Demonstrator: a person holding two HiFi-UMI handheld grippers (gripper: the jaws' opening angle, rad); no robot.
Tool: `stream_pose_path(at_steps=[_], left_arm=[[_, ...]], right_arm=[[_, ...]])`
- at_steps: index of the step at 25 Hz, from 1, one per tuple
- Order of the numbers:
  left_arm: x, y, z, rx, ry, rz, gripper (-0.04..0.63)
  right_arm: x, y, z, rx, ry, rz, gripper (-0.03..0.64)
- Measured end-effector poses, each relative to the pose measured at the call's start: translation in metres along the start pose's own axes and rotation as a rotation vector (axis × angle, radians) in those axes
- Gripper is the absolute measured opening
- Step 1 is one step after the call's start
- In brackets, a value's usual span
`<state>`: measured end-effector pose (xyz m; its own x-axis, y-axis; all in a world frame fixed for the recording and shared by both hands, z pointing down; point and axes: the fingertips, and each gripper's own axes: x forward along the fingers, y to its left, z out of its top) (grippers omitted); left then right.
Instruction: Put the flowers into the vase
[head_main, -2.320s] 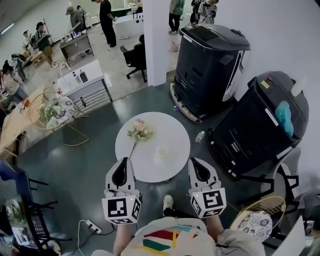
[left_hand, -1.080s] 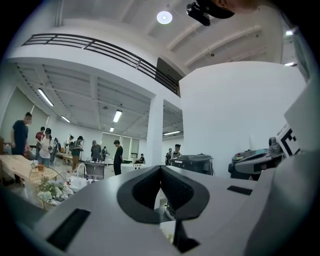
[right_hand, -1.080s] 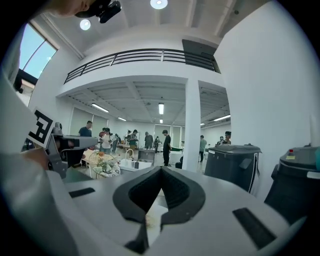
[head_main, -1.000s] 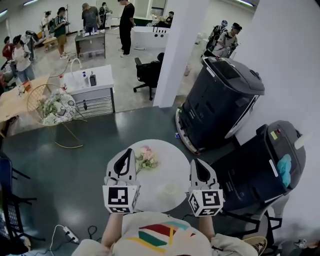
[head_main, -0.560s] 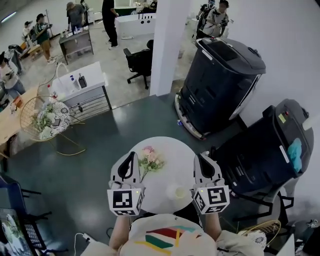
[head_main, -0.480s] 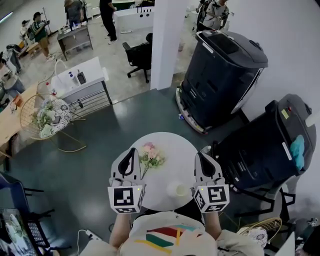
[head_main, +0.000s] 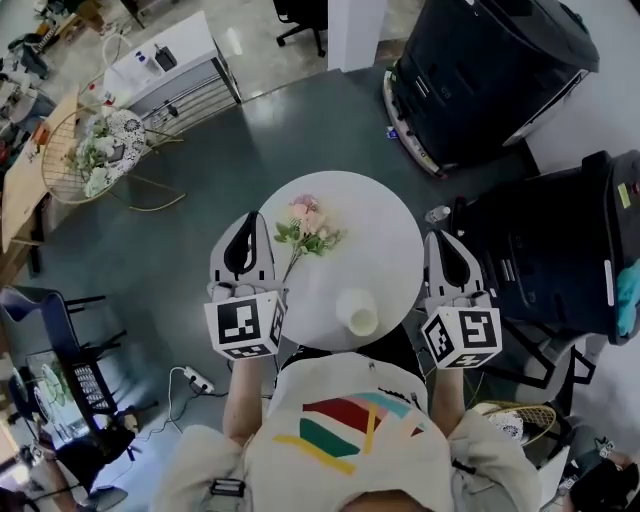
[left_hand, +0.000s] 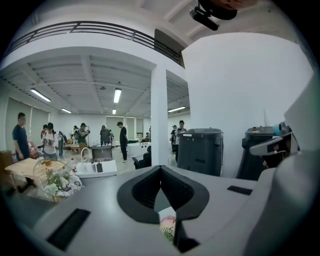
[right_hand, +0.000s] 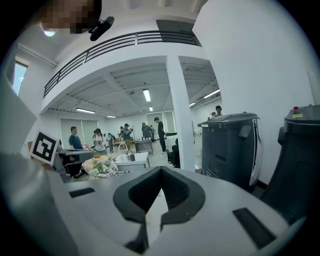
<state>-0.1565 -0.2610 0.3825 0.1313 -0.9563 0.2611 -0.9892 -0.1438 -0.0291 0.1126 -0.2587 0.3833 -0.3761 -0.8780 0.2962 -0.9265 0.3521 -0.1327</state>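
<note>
Round white table (head_main: 375, 235): the flowers (head_main: 306, 222) are lying flat on its left half. The pink and pale blossoms are pointing toward the far edge, and the thin stem is running back toward the near left edge. The vase (head_main: 357, 311), a small white vessel, is standing upright close to the near edge with its mouth open. It is sitting apart from the flowers and nothing is showing inside it.

Left gripper (head_main: 246, 224): it is being held at the table's left edge, just beside the stem and not touching it. In the left gripper view its jaws are meeting at the tips with nothing between them. The blossoms are showing only below and beyond the closed tips.

Right gripper (head_main: 441, 240): it is being held just outside the table's right edge, well apart from the flowers and off to the vase's right. In the right gripper view its jaws are likewise pressing together at the tips, holding nothing.

Surroundings: two large dark machines (head_main: 500, 70) are standing beyond the table's right side. A wire basket (head_main: 95, 150) with greenery is sitting on the floor beyond the far left.
</note>
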Motion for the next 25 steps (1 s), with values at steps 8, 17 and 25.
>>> stream_pose_path(at_steps=[8,17,25], left_arm=[[0.031,-0.029,-0.078,-0.140,0.054,-0.195,0.331],[0.075,-0.051,-0.213,-0.004,0.379,-0.304,0.508],[0.093,-0.049,-0.281,0.071,0.592,-0.287,0.514]], right_arm=[[0.030,0.004,-0.022,-0.023,0.067,0.092,0.003],[0.049,0.011,-0.051,-0.026,0.178,0.102,0.003],[0.052,0.029,-0.069,-0.099,0.238,0.109,0.003]])
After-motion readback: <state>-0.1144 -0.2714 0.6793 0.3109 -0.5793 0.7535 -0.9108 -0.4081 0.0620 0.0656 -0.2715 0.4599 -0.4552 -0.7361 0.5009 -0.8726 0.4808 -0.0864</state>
